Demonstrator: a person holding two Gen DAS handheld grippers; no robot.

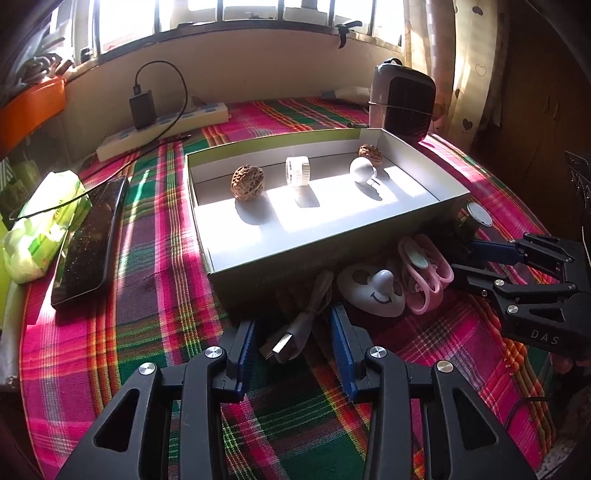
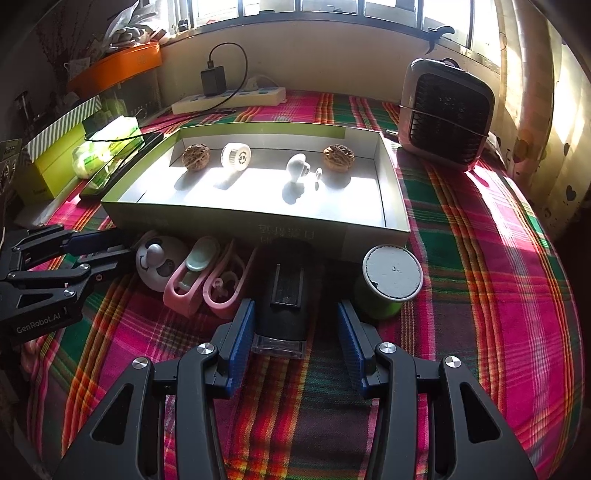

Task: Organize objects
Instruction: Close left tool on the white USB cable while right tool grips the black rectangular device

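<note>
Hard sunlight from the window (image 1: 236, 14) glares off the box floor (image 1: 332, 214), casting sharp shadows; fisheye edges bend dark.

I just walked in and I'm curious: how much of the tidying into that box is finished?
Four items already sit in the box: two walnuts, a tape roll and a white earbud-like piece. Both grippers are open and empty. Left outside: USB cable, panda-face item, pink scissors, black device, green spool.

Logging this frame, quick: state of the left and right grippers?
Left gripper: open, holding nothing; USB cable lies between its fingers.
Right gripper: open, holding nothing; black device sits between its fingers.
</note>
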